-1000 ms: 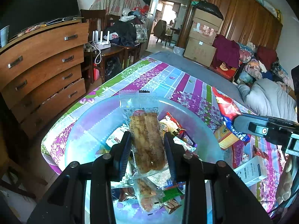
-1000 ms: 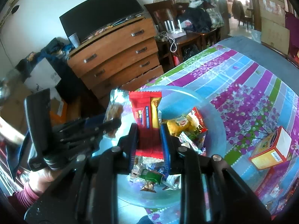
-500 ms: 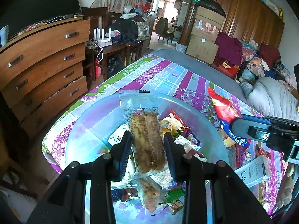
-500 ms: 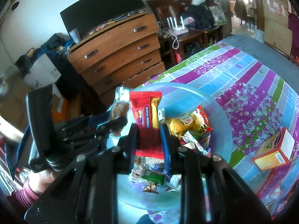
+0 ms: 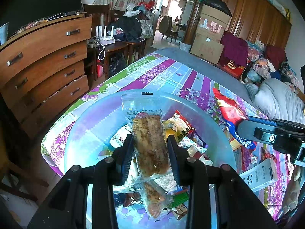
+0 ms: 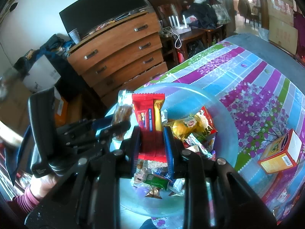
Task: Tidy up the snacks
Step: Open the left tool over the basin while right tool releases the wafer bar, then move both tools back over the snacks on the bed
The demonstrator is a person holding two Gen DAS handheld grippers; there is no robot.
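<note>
Jaws of the left gripper (image 5: 150,150) pinch a clear pastry packet (image 5: 149,143), held upright above the blue bowl (image 5: 85,133). Jaws of the right gripper (image 6: 152,143) pinch a red bar (image 6: 150,122) over the same bowl, above loose snacks (image 6: 192,127). The bowl sits on the striped table (image 6: 247,80); an orange box (image 6: 280,152) lies beside it.

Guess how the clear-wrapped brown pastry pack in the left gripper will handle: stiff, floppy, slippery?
The clear-wrapped brown pastry pack stands upright between the left gripper's pads above the translucent blue bowl, so probably fairly stiff and light. Its glossy film looks slippery. The pastry inside may crush under a hard squeeze.
</note>
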